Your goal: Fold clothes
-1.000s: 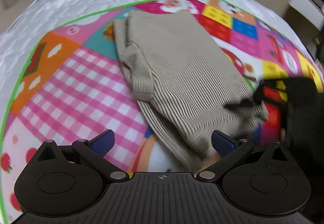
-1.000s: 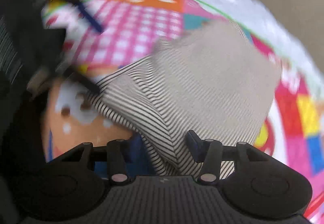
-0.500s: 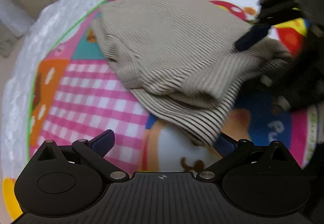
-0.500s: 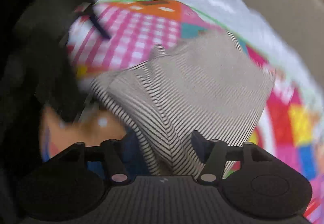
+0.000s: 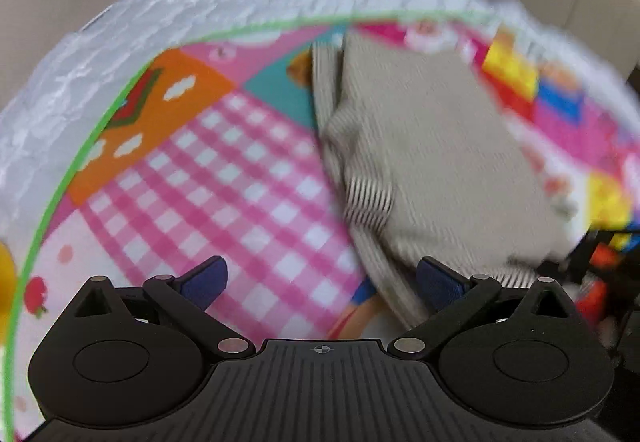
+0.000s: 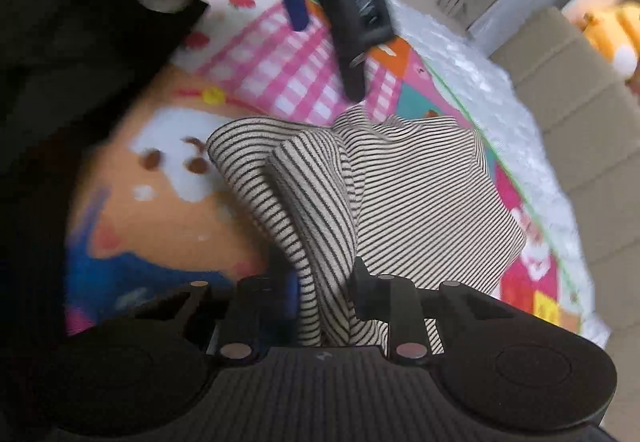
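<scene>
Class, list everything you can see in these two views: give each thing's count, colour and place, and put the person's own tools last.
Striped garment: one, beige with dark stripes, folded on the mat.
Play mat: one, multicoloured with pink check and green border, under the garment.
Quilted cover: one, white, under the mat.
Plush toy: one, orange and white, far right background.
Left tool: one, black with blue pads, open, beside the garment's edge.
Right tool: one, black, jaws closing on a garment fold.
</scene>
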Demonstrator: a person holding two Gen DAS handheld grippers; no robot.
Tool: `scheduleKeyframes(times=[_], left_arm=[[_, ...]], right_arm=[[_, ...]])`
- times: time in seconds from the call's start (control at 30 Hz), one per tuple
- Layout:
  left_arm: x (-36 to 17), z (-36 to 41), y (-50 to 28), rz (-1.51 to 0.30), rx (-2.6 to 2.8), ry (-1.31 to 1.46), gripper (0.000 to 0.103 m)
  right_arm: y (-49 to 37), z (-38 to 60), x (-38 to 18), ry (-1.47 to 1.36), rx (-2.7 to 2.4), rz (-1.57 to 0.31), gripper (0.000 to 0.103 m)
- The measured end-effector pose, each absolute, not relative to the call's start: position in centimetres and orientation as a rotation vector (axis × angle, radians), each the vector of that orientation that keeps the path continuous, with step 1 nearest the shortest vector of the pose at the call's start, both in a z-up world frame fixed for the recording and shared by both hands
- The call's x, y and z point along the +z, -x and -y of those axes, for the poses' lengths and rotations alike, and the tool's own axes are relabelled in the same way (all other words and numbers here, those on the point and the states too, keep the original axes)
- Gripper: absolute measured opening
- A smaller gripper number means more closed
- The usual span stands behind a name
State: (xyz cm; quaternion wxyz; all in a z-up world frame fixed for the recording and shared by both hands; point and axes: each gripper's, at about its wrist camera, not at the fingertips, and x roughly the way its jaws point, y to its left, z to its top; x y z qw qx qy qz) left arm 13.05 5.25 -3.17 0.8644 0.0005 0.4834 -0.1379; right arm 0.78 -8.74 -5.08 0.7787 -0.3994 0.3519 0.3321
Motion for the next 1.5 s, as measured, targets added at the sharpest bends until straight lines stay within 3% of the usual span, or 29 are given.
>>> scheduleKeyframes(times=[0.3, 0.47, 0.6, 0.63, 0.83, 1.03, 1.1, 1.17, 1.2, 1.23, 1.4, 1.5], left_arm=[[2.1, -6.7, -20.4, -0.728, -0.134, 0.381, 0.103], [-0.2, -8.6, -23.7, -0.624, -0.159, 0.578, 0.103], [-2.7, -11.3, -25.2, -0.683, -0.231, 0.564, 0.103], [-3.2, -12.0, -25.4, -0.692, -0.261, 0.56, 0.103], [-5.4, -11.5, -26.5, -0.776, -0.432, 0.58, 0.103], [-6.6, -4.9, -25.6, -0.822, -0.585, 0.28, 0.103], [-7.2, -3.4, -25.3, -0.836, -0.577, 0.194, 0.103], [-7.8, -2.9, -25.4, -0.844, -0.566, 0.167, 0.103], [-8.1, -2.6, -25.4, -0.848, -0.56, 0.155, 0.103], [-8.1, -2.6, -25.4, -0.849, -0.551, 0.152, 0.103], [-8.1, -3.0, -25.7, -0.839, -0.469, 0.145, 0.103], [-8.3, -3.4, -26.2, -0.853, -0.428, 0.19, 0.103]], right_arm=[[-6.9, 9.2, 1.3, 1.102, 0.805, -0.684, 0.024], [-14.9, 7.0, 0.1, 1.207, 0.826, -0.673, 0.024], [-20.4, 6.3, -2.7, 1.263, 0.807, -0.645, 0.024], [-21.6, 6.3, -3.2, 1.259, 0.788, -0.633, 0.007], [-26.5, 7.5, -7.2, 1.165, 0.715, -0.666, 0.008], [-26.9, 9.1, -7.4, 1.02, 0.682, -0.625, 0.011], [-26.3, 9.9, -5.8, 0.954, 0.664, -0.609, 0.022], [-25.1, 11.1, -3.7, 0.875, 0.622, -0.585, 0.047], [-24.5, 11.9, -2.9, 0.826, 0.6, -0.583, 0.067], [-24.0, 12.9, -2.5, 0.771, 0.578, -0.589, 0.081], [-21.6, 17.7, -0.7, 0.495, 0.464, -0.625, 0.103], [-21.1, 19.4, -3.4, 0.38, 0.39, -0.697, 0.103]])
